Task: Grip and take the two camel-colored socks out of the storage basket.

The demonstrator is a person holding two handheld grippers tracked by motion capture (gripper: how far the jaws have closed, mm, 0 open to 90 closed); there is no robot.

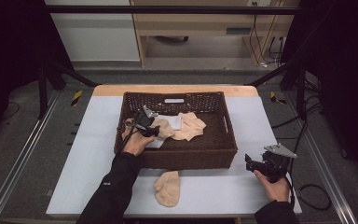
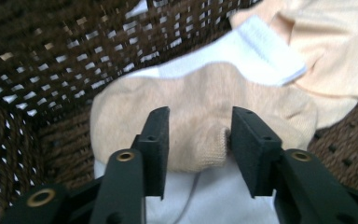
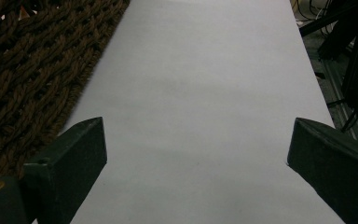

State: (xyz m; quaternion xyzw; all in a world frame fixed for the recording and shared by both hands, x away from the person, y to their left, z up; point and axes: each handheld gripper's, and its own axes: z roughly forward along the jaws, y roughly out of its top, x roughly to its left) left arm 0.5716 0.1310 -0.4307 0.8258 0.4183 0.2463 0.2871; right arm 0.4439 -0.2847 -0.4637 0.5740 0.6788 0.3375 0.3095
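Observation:
A brown woven basket [image 1: 186, 158] stands mid-table with several socks in it. My left gripper [image 1: 154, 132] reaches into its left half. In the left gripper view the jaws [image 2: 199, 135] pinch a bunched fold of a beige sock [image 2: 200, 98], which lies on a white sock [image 2: 242, 51]. A paler beige sock [image 1: 191, 125] lies to the right of them in the basket. One more beige sock [image 1: 168, 188] rests on the table in front of the basket. My right gripper [image 1: 248, 163] hovers open at the basket's front right corner, nothing between its jaws [image 3: 198, 144].
The white table top [image 3: 205, 70] stretches ahead of the right gripper, with the basket's wall [image 3: 28, 70] along its left. The basket's mesh wall [image 2: 51, 56] rises close behind the left gripper. Black frame posts and cables stand off the table's right edge.

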